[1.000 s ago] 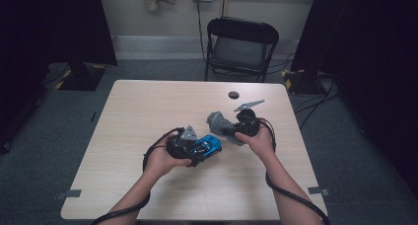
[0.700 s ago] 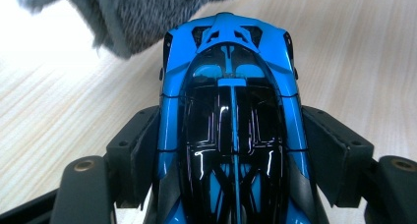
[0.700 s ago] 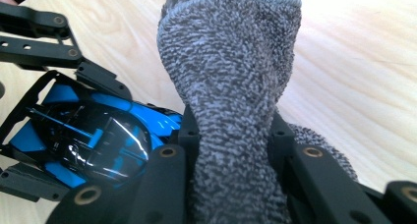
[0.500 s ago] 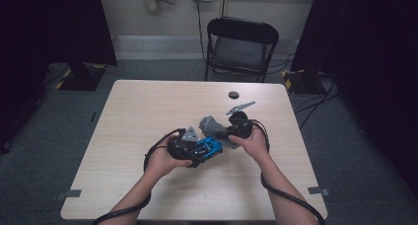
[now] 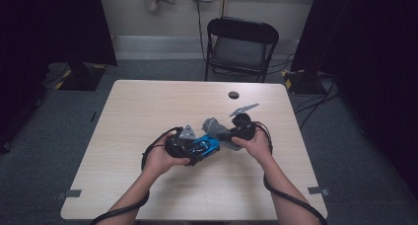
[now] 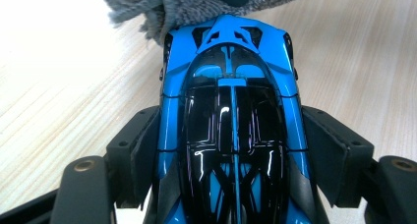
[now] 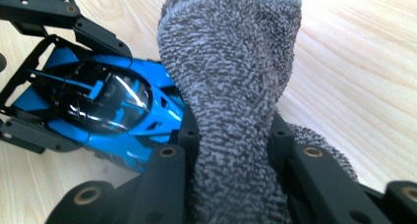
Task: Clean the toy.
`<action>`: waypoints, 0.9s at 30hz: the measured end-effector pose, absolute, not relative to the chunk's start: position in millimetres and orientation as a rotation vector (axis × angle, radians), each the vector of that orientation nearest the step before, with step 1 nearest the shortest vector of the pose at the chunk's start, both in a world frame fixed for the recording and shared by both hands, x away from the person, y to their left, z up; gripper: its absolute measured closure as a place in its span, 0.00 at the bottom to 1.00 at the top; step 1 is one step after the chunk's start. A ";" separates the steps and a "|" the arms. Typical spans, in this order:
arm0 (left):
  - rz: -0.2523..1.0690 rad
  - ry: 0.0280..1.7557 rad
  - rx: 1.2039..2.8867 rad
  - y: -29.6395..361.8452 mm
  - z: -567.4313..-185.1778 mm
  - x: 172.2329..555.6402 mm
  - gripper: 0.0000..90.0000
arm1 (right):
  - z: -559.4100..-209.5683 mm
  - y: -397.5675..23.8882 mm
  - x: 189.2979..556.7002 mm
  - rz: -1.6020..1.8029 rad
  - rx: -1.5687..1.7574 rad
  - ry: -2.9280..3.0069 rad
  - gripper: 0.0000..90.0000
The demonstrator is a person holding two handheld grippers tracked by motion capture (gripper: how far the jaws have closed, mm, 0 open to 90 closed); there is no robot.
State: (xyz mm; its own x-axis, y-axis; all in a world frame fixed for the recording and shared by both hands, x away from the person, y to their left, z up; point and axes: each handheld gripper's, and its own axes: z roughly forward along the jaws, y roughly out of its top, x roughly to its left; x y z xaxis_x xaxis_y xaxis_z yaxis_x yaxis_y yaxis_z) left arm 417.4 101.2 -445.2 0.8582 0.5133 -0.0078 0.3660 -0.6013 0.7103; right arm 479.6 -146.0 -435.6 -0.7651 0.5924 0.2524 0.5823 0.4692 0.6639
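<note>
Since the earlier frame your right tool has come in toward the left one, bringing the grey terry cloth right up to the car; the left tool hasn't shifted.

Right tool: jaws pinched tight on the bunched cloth, w/ the free end standing up past the tips. In the left gripper view a tuft of that cloth touches the car's far end.

Left tool: jaws fairly wide but clamped on the flanks of the glossy blue-and-black toy sports car, pads pressed on both sides. Car sits low over the pale wood-grain table, near its middle, in front of you; can't tell if the wheels touch. In the right gripper view the car lies just left of the cloth, the left tool's black frame around it.

Farther out: a small dark round object near the table's far edge, and a black folding chair behind the table.

Step in hand, as I read it: wiping the car w/ the cloth, contact just made at one end. Next move prob. calls for a drag of the cloth along the roof while the left grip holds firm. Keep pressure light so the car doesn't twist in the pads, and don't let the right tool's jaw tips scrape the paint.
</note>
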 end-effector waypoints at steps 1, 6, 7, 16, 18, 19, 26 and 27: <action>0.251 0.642 2.275 101.8 -445.1 417.8 0.31 | -436.8 -147.3 479.3 1.202 1.072 2.681 0.77; 0.262 0.651 2.277 104.9 -445.0 420.5 0.31 | -441.7 -152.6 476.3 1.201 1.091 2.678 0.77; 0.268 0.663 2.268 106.2 -445.4 421.6 0.31 | -442.3 -153.3 475.5 1.201 1.093 2.680 0.77; 0.278 0.719 2.249 116.3 -444.4 428.2 0.31 | -444.4 -155.1 470.3 1.224 1.096 2.677 0.77; 0.287 0.735 2.243 119.5 -444.3 429.9 0.31 | -445.2 -154.7 468.8 1.224 1.092 2.683 0.77; 0.283 0.741 2.241 120.8 -444.4 430.6 0.31 | -445.8 -154.2 467.9 1.228 1.090 2.685 0.77; 0.289 0.786 2.230 126.9 -447.3 434.7 0.31 | -451.3 -148.9 460.8 1.264 1.085 2.707 0.77; 0.287 0.800 2.223 128.0 -447.8 435.6 0.31 | -451.7 -148.2 460.1 1.273 1.086 2.710 0.77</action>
State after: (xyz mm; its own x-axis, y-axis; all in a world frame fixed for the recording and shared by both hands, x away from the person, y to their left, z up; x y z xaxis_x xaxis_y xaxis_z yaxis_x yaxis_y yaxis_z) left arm 435.6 128.0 -447.8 0.7800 0.6246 -0.0378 0.4583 -0.5291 0.7141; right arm 460.1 -148.2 -451.7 -0.7667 0.5627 0.3091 0.5972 0.4485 0.6650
